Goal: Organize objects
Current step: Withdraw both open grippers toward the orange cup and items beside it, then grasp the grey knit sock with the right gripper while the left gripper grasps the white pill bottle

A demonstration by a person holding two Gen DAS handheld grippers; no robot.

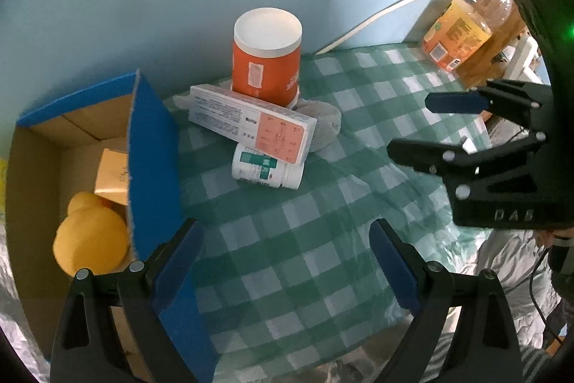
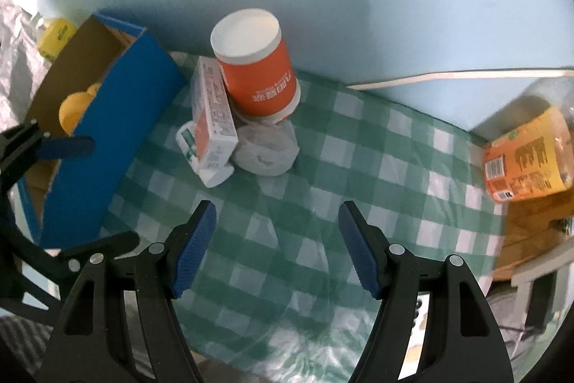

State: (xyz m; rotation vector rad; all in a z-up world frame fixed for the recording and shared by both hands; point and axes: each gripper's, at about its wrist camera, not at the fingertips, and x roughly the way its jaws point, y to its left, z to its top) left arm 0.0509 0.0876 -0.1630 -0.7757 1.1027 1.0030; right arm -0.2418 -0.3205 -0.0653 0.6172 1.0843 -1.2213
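An orange canister with a white lid stands by the blue wall, partly on a grey-white cloth. A white and pink carton leans across a small white bottle with a green label lying on its side. A blue cardboard box at the left holds yellow round things and a tan packet. My left gripper hovers open above the checked cloth beside the box. My right gripper is open too, nothing between its fingers.
A green and white checked tablecloth covers the table. A large orange-labelled drink bottle lies at the right on something brown. A white cable runs along the wall. A person's grey padded sleeve shows at lower right.
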